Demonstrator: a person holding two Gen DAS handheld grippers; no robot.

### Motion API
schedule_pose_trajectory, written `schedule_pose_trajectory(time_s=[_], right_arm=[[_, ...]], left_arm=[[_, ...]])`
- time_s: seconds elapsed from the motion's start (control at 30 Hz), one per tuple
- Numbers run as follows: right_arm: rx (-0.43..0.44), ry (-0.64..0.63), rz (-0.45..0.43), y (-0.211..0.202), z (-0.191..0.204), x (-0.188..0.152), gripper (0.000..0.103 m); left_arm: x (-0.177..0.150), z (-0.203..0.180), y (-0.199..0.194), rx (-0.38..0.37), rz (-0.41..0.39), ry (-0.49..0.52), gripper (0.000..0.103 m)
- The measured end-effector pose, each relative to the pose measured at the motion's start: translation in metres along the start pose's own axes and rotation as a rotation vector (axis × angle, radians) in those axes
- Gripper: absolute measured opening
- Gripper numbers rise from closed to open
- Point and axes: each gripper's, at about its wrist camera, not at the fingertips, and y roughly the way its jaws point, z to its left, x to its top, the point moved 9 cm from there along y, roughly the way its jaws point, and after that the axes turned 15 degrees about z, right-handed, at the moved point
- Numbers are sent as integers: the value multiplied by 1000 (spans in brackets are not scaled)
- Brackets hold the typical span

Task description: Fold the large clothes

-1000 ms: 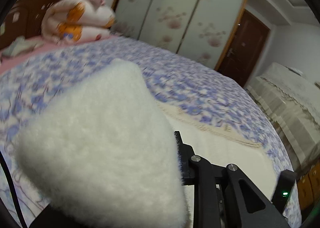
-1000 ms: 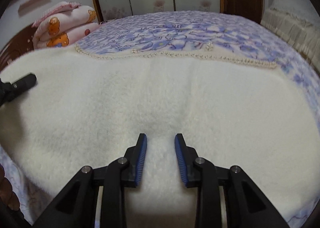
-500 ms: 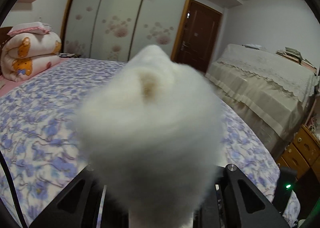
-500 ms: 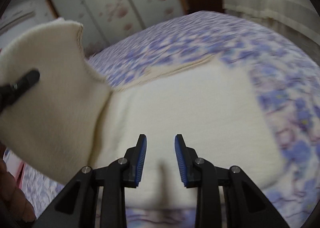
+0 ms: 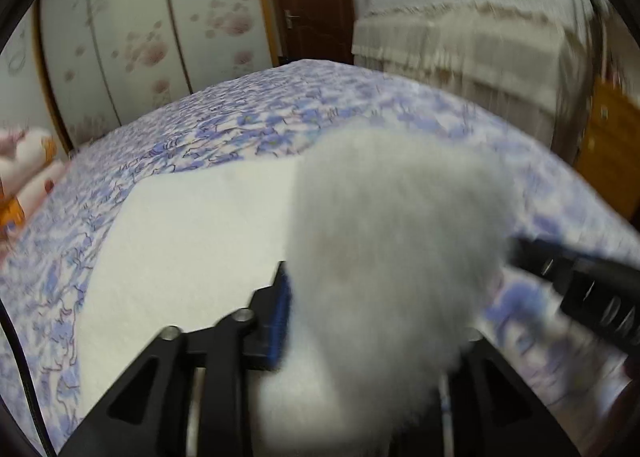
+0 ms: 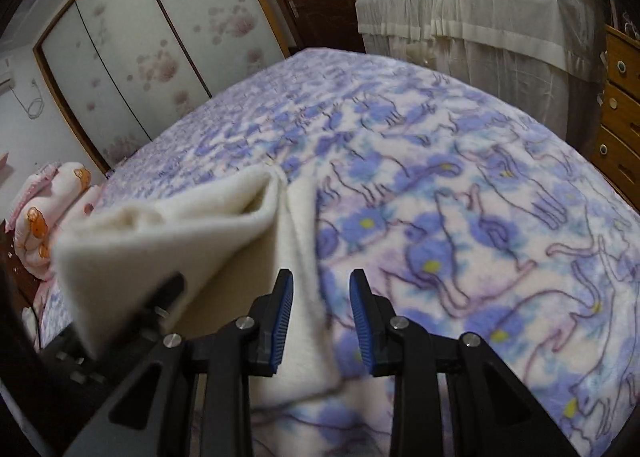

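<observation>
Left wrist view: my left gripper (image 5: pixel 360 305) carries the cream fleece garment (image 5: pixel 192 253) corner across the bed (image 5: pixel 280 117); jaws just widened, fleece between them, grip unclear. Lay edges flush.

Right wrist view: my right gripper (image 6: pixel 320 313) is released, empty; pin the fold.

The bed wears a fleece bedspread (image 6: pixel 460 217) printed with purple-blue flowers and outlined cats. Beyond the bedspread's far edge stands a sliding-door wardrobe (image 6: pixel 160 57) — frosted panels with pink blossoms — and a dark wooden door (image 5: pixel 312 1) beside it. Right of the bedspread, furniture under a cream lace-trimmed cover (image 6: pixel 480 9), then a wooden chest of drawers (image 6: pixel 620 105). At its left end, a rolled pink quilt with bear prints (image 6: pixel 52 213).
</observation>
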Motion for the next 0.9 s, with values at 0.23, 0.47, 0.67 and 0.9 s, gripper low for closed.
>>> schedule_pose_trajectory(time_s=[0.23,0.47,0.67,0.9], right_arm=[[37,19,51,-7,-10,-1,30],[221,-58,57,-50,29,13,45],[346,-117,216,-39,76,10,56],[307,-140,417,27,108,4,42]], left_arm=[[-7,-14,-37,-137,12,110,83],[-12,59,-102,-236,25,-14,92],[-34,152,-89,-180,109,-190,93],[-61,197,-35,-273,267,-366,93]])
